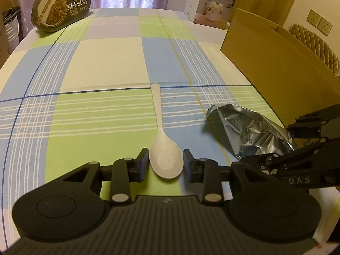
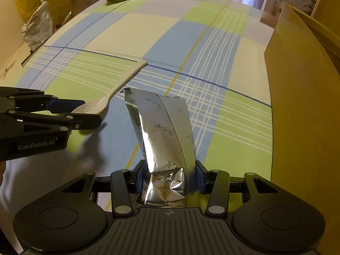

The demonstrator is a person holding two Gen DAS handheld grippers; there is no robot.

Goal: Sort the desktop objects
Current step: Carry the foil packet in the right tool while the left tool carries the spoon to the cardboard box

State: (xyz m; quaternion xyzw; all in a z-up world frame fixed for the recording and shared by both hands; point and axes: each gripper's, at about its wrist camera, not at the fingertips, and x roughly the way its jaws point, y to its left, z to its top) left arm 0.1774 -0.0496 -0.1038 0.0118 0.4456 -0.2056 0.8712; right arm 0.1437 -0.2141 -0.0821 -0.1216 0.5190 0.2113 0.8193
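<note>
the white spoon (image 1: 163,146) lay on the worktop (image 1: 106,68), bowl between the left gripper (image 1: 165,163)'s open fingers, handle pointing straight ahead; the right gripper (image 2: 167,176) clamped the foil pouch (image 2: 163,131).

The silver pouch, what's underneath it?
Under the silver pouch only the checked tablecloth shows, around its edges. Its near end sits between the right claw fingers; whatever lies directly beneath is covered.
</note>
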